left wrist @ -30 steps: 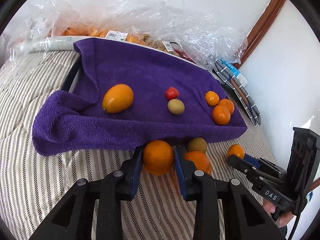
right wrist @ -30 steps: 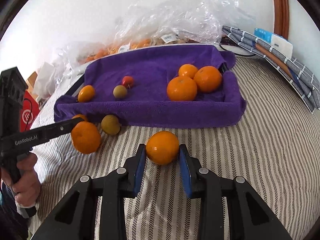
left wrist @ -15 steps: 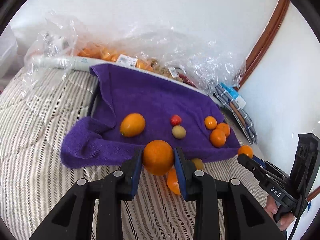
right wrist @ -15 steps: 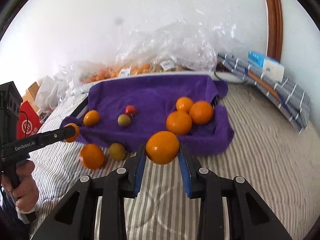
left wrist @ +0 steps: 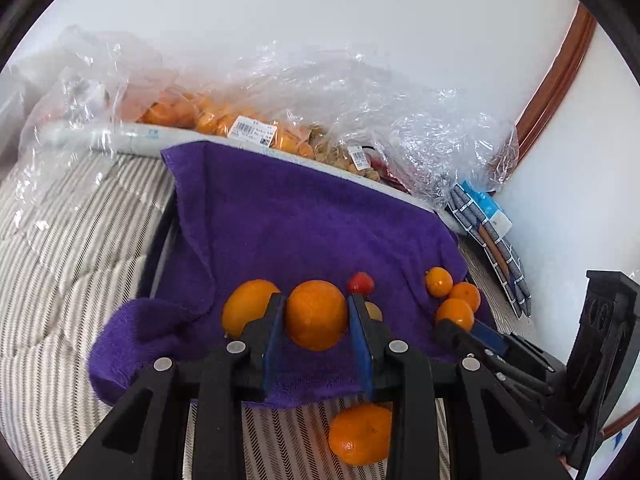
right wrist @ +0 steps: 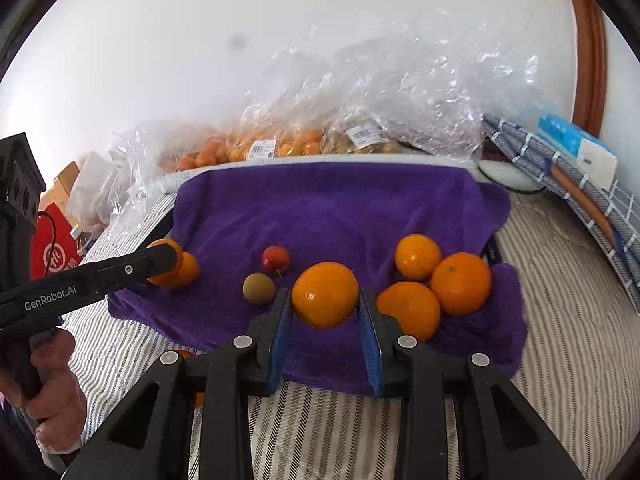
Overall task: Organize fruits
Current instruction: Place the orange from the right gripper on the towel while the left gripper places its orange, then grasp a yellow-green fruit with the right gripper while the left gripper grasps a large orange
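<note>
Both grippers have carried their fruit up off the striped bed cover (right wrist: 560, 320) and in over the front fold of the purple terry towel (left wrist: 300, 232) since a second ago. That towel lines a shallow tray, and it holds three round oranges (right wrist: 460, 282) clustered at the right, an oval orange fruit (left wrist: 244, 310) at the left, a small brown-green fruit (right wrist: 259, 288) and a small red one (right wrist: 276, 259) in the middle.

My judgement is that this is the carry-and-place step. The left gripper (left wrist: 316, 316) is clamped on a round orange (left wrist: 316, 314); the right gripper (right wrist: 325, 298) is clamped on another round orange (right wrist: 325, 294). Next, each needs lowering onto bare towel beside like fruit, then releasing gently so nothing rolls.

One more orange (left wrist: 360, 434) lies on the bed cover below the left gripper, not yet gathered.

Hard to read: the crinkled clear plastic bags (right wrist: 360, 100) behind the tray blur their contents into orange and tan patches. The tray itself shows only as a dark edge at the towel's left. The brown-green fruit is mostly hidden behind a finger in the left wrist view.
</note>
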### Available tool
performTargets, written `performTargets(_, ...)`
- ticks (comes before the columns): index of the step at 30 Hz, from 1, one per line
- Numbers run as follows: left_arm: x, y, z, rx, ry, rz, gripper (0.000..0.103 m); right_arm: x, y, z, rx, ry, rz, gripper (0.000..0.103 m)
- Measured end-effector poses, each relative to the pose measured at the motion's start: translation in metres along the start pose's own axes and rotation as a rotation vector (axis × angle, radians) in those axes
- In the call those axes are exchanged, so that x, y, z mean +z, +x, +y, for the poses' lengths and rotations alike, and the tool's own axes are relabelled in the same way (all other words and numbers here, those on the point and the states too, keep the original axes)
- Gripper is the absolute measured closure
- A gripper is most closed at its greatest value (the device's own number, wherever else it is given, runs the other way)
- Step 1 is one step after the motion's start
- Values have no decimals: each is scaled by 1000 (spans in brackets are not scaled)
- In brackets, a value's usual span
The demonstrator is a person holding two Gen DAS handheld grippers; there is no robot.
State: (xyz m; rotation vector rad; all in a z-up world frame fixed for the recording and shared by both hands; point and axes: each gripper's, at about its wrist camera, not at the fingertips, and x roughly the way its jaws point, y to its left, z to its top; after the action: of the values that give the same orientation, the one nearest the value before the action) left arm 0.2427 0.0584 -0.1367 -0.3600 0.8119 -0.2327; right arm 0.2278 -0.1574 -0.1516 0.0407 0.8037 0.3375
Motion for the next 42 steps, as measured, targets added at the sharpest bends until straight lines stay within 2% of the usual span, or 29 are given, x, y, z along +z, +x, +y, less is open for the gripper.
performTargets(9,-6,11,2,-11,-10,22,73,-6,9,4,15,-14,15,70)
performTargets(17,-8,13,-2,14,8,12,73,-7,13,5,-4,-20,11,69)
performTargets(21,-8,13,-3,16,10,9,73,-8,10,4,-17,-20,1,56)
performTargets(23,-8,13,-3,9,15,10,72,-11,5,3,-26,-18,-12,54)
performTargets(26,-6,10,-1,-5,7,11,66,-12,-7,2,-28,-2,-35,54)
performTargets(29,-4,-4,3,-9,-3,-33,62,-14,-21,5,-36,1,-58,55)
performTargets(30,-4,-8,4,-11,-3,-44,60,-16,-25,7,-38,7,-53,55)
performTargets(34,0,-30,13,-25,-8,-72,57,-26,-33,19,-13,7,-12,66)
performTargets(42,-17,-65,44,44,-6,-75,56,-37,-13,45,37,-48,70,67)
